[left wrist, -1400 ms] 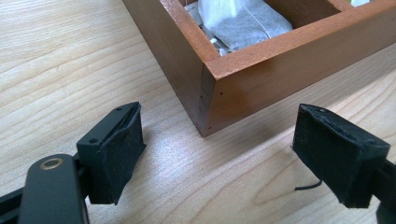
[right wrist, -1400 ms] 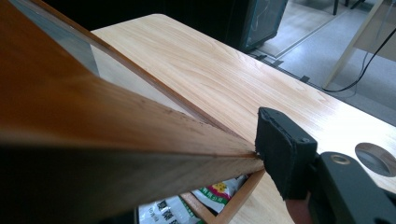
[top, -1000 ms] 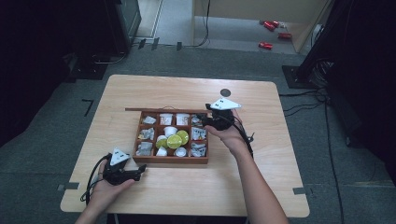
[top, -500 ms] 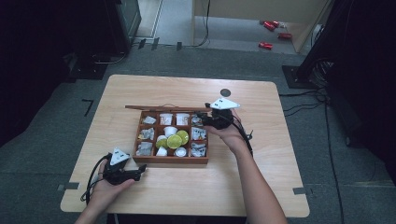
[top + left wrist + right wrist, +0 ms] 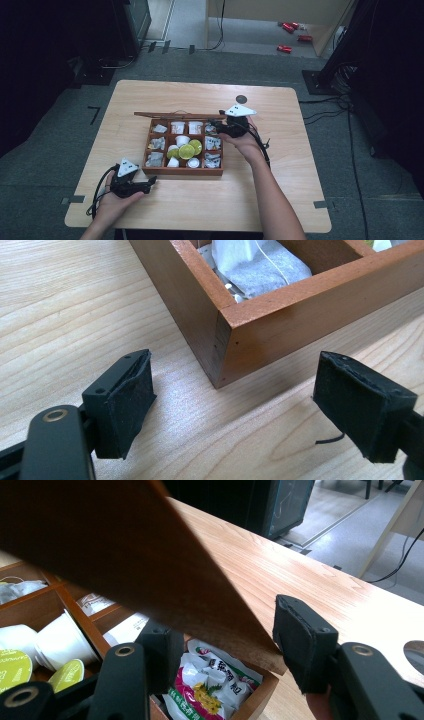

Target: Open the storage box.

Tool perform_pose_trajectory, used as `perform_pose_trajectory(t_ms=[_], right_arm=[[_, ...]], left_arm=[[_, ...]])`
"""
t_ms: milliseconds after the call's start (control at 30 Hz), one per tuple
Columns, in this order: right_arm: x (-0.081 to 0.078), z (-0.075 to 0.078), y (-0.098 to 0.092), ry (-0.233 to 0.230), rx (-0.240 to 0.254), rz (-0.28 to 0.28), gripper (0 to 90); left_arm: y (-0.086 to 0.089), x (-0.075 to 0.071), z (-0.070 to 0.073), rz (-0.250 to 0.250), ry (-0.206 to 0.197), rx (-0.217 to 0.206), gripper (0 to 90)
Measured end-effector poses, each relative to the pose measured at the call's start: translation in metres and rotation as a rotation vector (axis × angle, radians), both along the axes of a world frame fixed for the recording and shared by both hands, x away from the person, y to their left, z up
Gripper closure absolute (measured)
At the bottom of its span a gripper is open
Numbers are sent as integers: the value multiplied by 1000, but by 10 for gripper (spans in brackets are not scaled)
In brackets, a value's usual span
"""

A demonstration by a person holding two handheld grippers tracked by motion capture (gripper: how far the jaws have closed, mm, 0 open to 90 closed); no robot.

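Dark characters on a white, red and green sachet in the wooden box, too blurred to read. Faint print on yellow-green capsule lids, likewise unreadable. Elsewhere, no legible text.

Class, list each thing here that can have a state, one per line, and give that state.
Wooden box: open, compartments filled.
Lid: raised upright at the box's far edge, held at its corner.
Right gripper: shut on the lid.
Left gripper: open, nothing between its fingers, at the box's near corner.
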State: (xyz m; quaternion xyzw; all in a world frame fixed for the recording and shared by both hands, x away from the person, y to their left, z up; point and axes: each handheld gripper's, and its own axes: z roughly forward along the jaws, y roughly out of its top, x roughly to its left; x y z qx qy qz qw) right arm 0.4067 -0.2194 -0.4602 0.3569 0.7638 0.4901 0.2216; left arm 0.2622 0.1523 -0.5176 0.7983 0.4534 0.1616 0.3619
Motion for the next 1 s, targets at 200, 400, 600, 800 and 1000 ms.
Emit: perform_pose_trajectory(t_ms=[200, 400, 600, 800, 1000], right_arm=[[0, 1, 0, 3, 0, 0, 471], [1, 7, -1, 17, 3, 1, 430], [1, 16, -3, 20, 21, 16, 419], [1, 23, -12, -8, 105, 1, 531], [12, 22, -18, 14, 140, 59, 552]], left_arm=[[0, 0, 0, -1, 1, -4, 170], [1, 0, 0, -1, 3, -8, 170], [1, 0, 0, -1, 2, -6, 170], [0, 0, 0, 1, 2, -6, 170], [0, 1, 0, 0, 1, -8, 170]])
